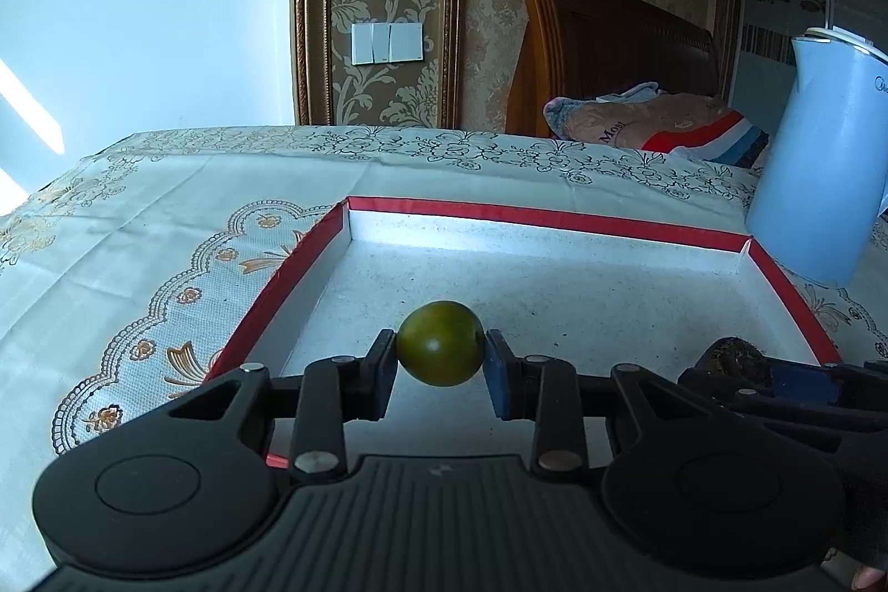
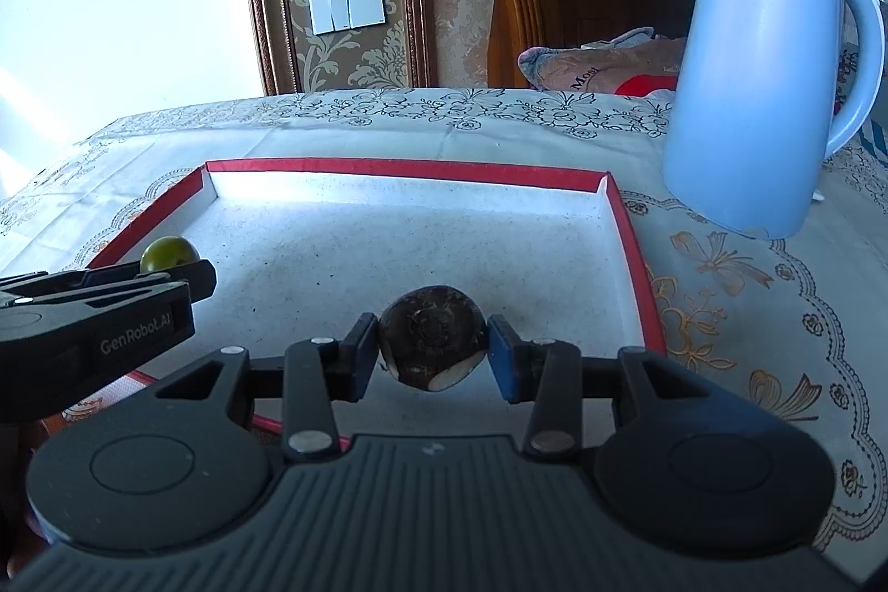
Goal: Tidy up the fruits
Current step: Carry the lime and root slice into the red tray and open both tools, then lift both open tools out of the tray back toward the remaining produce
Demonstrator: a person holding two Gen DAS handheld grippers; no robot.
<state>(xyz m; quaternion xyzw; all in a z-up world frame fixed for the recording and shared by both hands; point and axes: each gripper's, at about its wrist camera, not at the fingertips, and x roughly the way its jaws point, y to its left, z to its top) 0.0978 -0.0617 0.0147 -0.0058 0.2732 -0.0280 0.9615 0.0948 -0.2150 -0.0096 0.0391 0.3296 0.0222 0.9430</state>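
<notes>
A green fruit is clamped in the left gripper above the red-rimmed tray, near-left part; a brown fruit is clamped in the right gripper over the near-centre; a blue kettle is seen far right

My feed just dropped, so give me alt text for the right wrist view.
The right claw grips a dark brown round fruit over a shallow red-rimmed tray on a floral tablecloth. At left, the left claw holds a green fruit; a blue kettle stands beyond the tray's right corner.
</notes>
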